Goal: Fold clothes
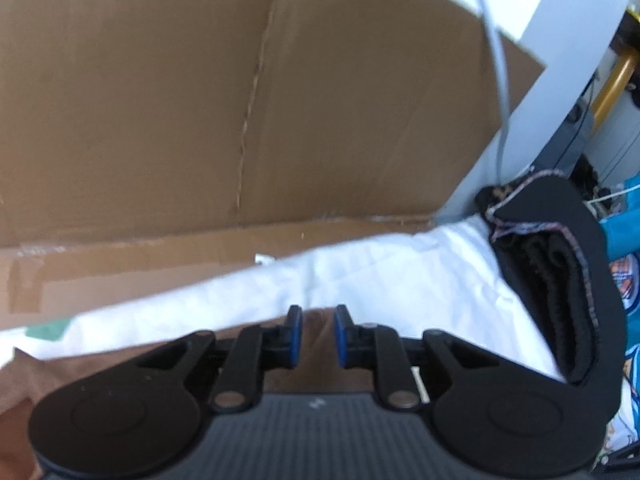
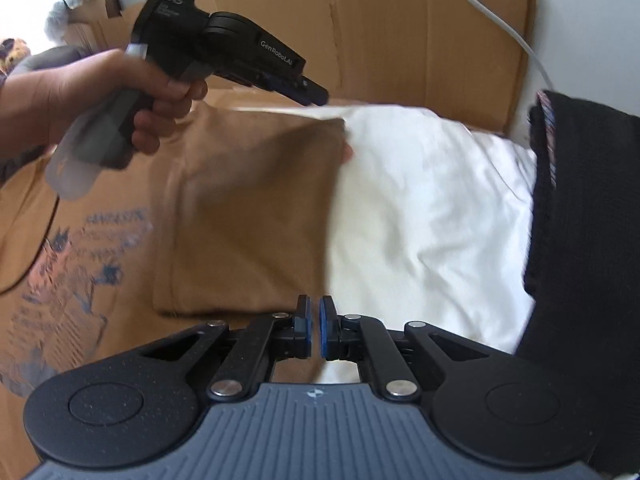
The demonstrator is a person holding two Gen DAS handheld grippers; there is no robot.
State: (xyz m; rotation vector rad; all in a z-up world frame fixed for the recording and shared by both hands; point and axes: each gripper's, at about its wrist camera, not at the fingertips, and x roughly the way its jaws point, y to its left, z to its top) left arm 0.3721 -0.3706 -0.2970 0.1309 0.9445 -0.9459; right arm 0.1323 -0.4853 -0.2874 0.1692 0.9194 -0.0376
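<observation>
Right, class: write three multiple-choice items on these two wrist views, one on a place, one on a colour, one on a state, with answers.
1. Where does the black garment lie, in the right wrist view?
A. right of the white bedding
B. under the brown T-shirt
C. left of the T-shirt

2. What colour is the folded-over T-shirt?
A. green
B. brown
C. red

3. How is the right gripper?
A. wide open
B. clamped on a sock
C. shut, holding nothing

Answers: A, it fills the right edge; B, the cloth is brown; C, its fingers nearly meet with nothing between them.
</observation>
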